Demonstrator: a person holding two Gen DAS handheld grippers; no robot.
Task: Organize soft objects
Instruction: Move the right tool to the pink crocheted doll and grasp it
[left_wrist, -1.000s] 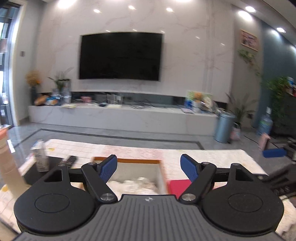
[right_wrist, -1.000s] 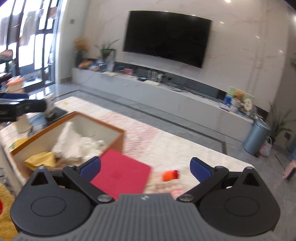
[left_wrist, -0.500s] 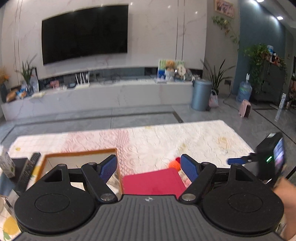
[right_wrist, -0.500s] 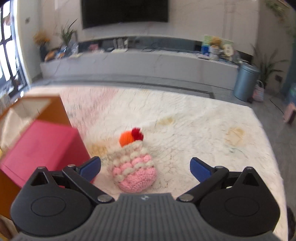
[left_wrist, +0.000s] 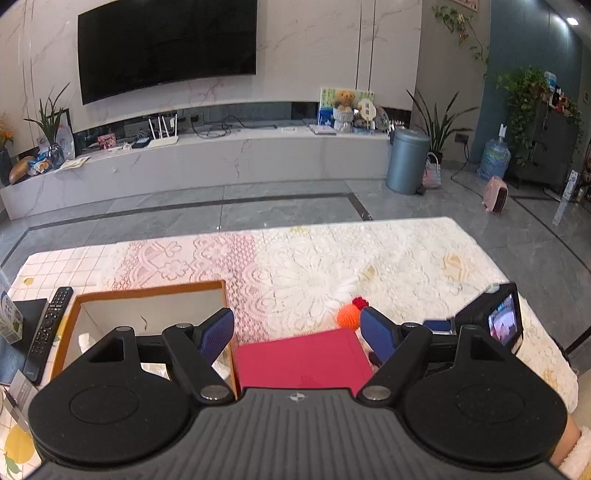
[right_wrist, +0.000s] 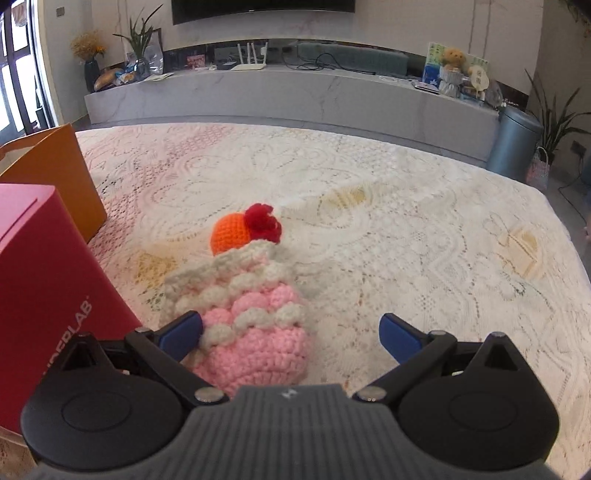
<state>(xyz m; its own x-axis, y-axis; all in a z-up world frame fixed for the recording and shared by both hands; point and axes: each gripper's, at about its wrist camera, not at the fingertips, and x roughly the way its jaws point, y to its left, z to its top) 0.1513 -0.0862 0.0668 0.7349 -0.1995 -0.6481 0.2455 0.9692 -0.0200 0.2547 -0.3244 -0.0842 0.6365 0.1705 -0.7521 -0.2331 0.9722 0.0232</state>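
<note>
My right tongs (right_wrist: 290, 334) stand wide apart and hold nothing; the crochet toy (right_wrist: 243, 306) lies on the table (right_wrist: 424, 221) just ahead of them, its pink base already between the tips but crowded against the left-hand pad, apart from the other. Its long axis runs away from me, tilting slightly right toward the orange ball (right_wrist: 231, 234) and red tuft at the far end. My left tongs (left_wrist: 297, 334) are spread just as wide and empty, hanging over the red box (left_wrist: 303, 360) with the open box (left_wrist: 147, 295) to their left; from there only the toy's orange ball (left_wrist: 348, 316) shows past the red box. So the right hand is the nearer one, I judge, and needs a nudge leftward to centre the toy. The toy's underside and near end are hidden by my tongs' body, and the open box's contents are mostly cut off.
</note>
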